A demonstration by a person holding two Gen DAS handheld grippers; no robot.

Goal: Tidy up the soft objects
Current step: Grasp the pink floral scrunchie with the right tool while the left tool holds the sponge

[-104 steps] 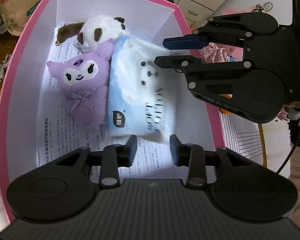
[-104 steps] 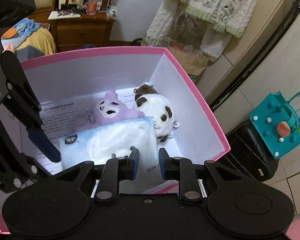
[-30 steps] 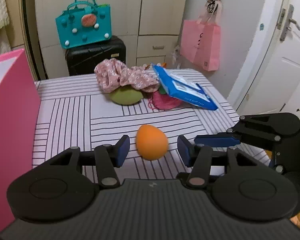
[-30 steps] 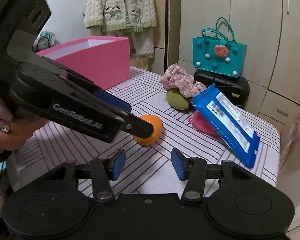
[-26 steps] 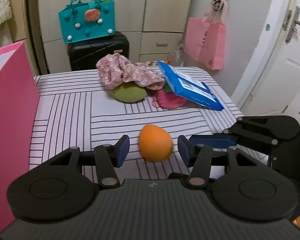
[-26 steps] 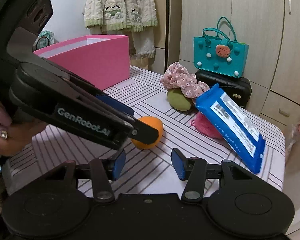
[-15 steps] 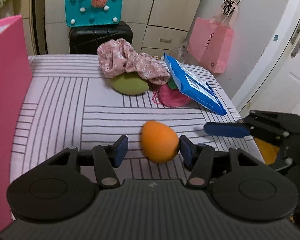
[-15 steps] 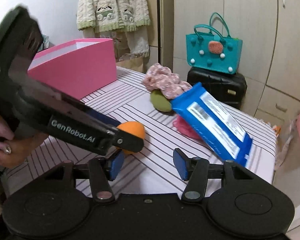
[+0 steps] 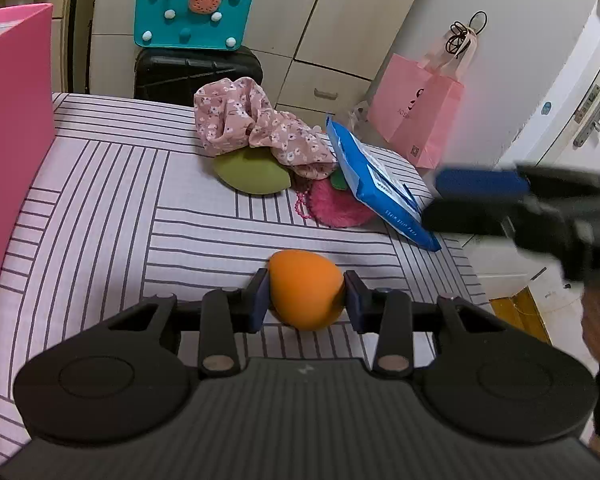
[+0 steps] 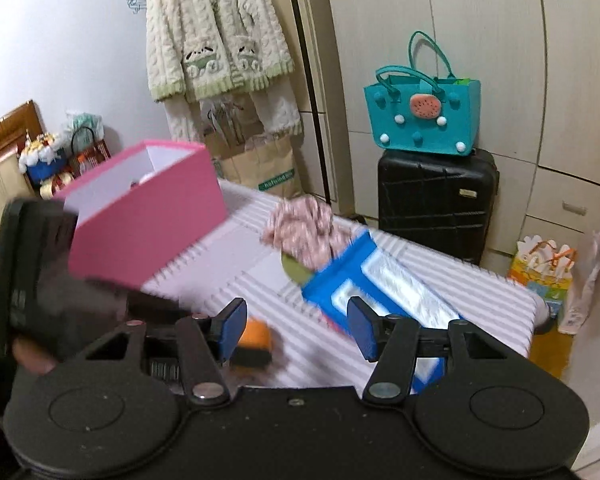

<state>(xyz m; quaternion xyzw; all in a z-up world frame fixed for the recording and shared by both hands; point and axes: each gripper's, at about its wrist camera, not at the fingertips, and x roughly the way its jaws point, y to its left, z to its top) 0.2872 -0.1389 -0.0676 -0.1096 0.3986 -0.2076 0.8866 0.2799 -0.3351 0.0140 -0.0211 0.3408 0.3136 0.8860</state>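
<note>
Your left gripper [image 9: 305, 294] has its two pads pressed against the sides of the orange soft egg [image 9: 306, 294], which sits near the front edge of the striped tabletop [image 9: 100, 216]. Your right gripper [image 10: 296, 330] is spread wide with nothing between its fingers (that view is blurred), hovering past the right edge. Toward the far edge lie the floral cloth [image 9: 256, 126] draped on a green soft egg [image 9: 252, 174], a pink fuzzy piece [image 9: 334, 202] and a tilted blue wipes pack [image 9: 376, 184]. The pink box [image 9: 12, 120] stands at the left edge.
</note>
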